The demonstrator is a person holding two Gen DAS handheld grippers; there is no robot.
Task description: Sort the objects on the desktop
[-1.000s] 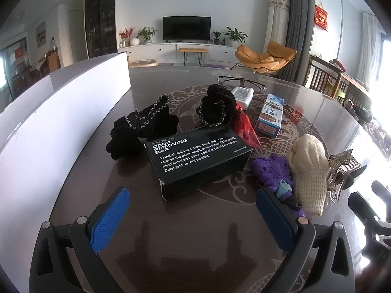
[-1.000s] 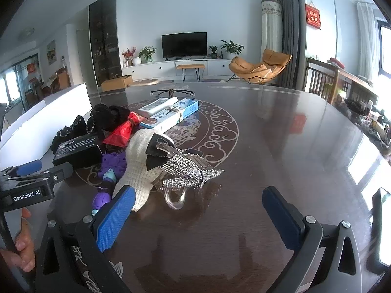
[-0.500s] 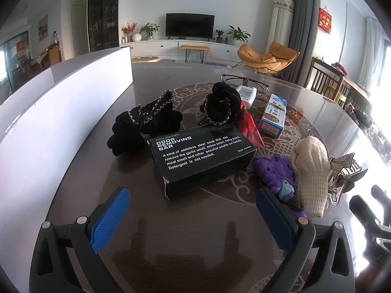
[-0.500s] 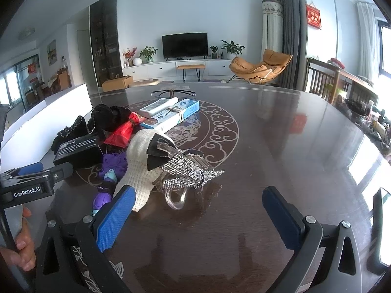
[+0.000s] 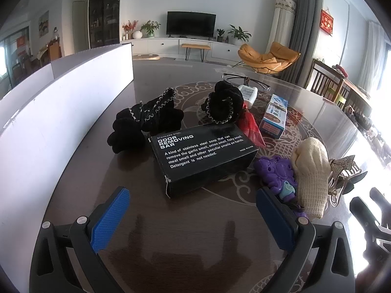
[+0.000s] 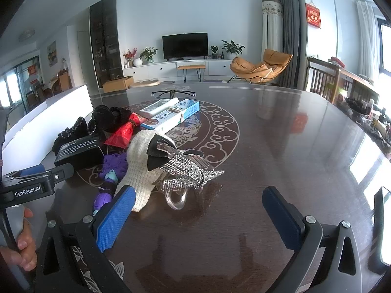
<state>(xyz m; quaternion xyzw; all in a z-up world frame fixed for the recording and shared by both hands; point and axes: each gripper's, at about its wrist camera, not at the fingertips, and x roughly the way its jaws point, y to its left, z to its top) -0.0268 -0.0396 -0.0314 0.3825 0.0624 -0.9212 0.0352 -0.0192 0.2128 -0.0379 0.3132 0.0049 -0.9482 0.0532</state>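
The black box point(image 5: 204, 157) lies flat near the middle of the dark table point(image 6: 281, 146), white lettering up, one corner turned toward the left gripper point(image 5: 193, 216). That gripper hovers low just short of it, blue pads spread wide, nothing between them. Two black scrunchies point(image 5: 149, 119) sit just behind the box; a red packet point(image 5: 250, 129) and a blue carton point(image 5: 275, 117) lie to its right, then a purple toy point(image 5: 275, 173) touching a cream mitt point(image 5: 311, 171). A white wall point(image 5: 61, 112) closes off the left edge. The right gripper point(image 6: 198, 213) is spread open too, empty, facing a sparkly hair clip point(image 6: 188, 171) that leans on the mitt. Right of it, the tabletop runs bare to the far edge.
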